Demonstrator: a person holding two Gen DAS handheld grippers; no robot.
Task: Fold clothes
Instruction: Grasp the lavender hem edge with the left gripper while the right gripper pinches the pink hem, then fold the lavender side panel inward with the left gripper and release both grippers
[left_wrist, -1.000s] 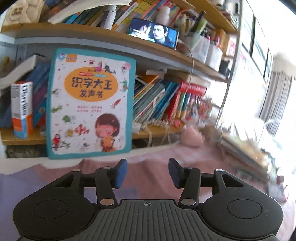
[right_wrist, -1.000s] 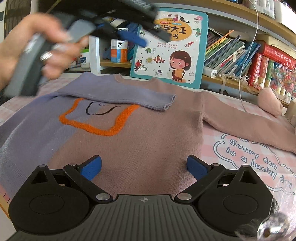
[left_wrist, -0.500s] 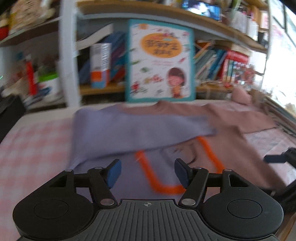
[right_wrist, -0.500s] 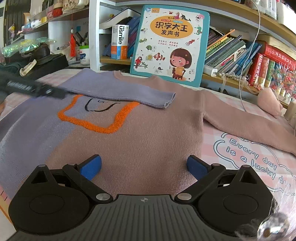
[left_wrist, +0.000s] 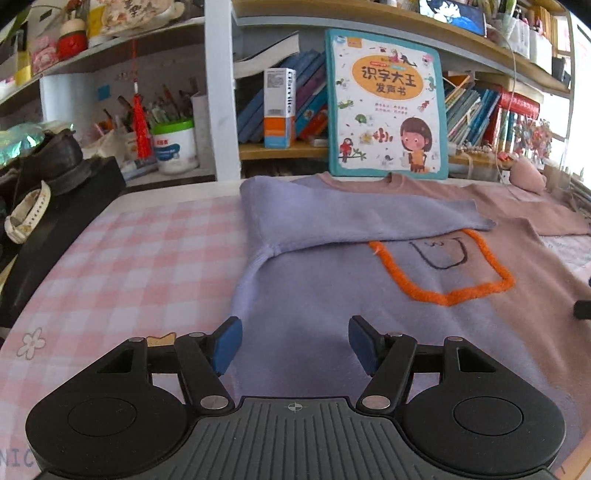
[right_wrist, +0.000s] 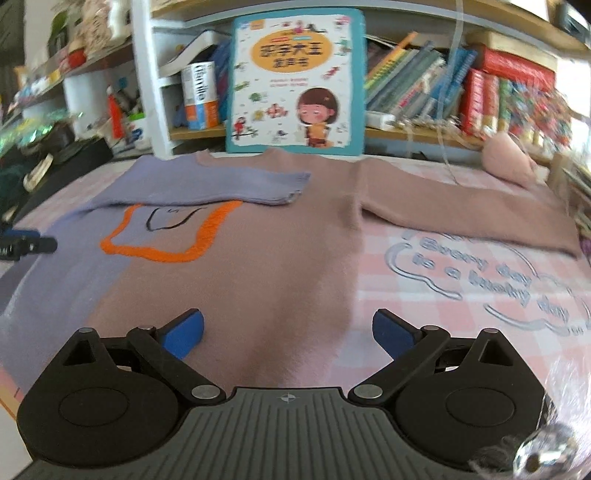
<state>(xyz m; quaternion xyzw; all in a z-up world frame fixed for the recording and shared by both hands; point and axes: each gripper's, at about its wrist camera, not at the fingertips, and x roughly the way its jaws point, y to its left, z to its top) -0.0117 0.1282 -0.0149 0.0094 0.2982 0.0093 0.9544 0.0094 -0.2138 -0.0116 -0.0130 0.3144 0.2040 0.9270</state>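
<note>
A half lilac, half dusty-pink sweater (left_wrist: 332, 291) with an orange square outline lies flat on the table; it also shows in the right wrist view (right_wrist: 288, 266). Its lilac sleeve (left_wrist: 354, 221) is folded across the chest. Its pink sleeve (right_wrist: 461, 210) stretches out to the right. My left gripper (left_wrist: 294, 345) is open and empty, low over the lilac bottom part near the sweater's left edge. My right gripper (right_wrist: 287, 332) is open wide and empty over the pink lower body, with its right finger over the tablecloth. The left gripper's fingertips (right_wrist: 27, 243) show at the left edge of the right wrist view.
A pink checked tablecloth (left_wrist: 140, 266) covers the table. A children's picture book (left_wrist: 388, 107) leans against bookshelves behind the sweater. A black box with a shoe (left_wrist: 55, 184) stands at the left. A pink plush (right_wrist: 506, 158) lies at the back right.
My left gripper swung down from facing the bookshelf to low over the lilac bottom part, and its jaws opened wider. My right gripper shifted right, toward the sweater's pink edge.
</note>
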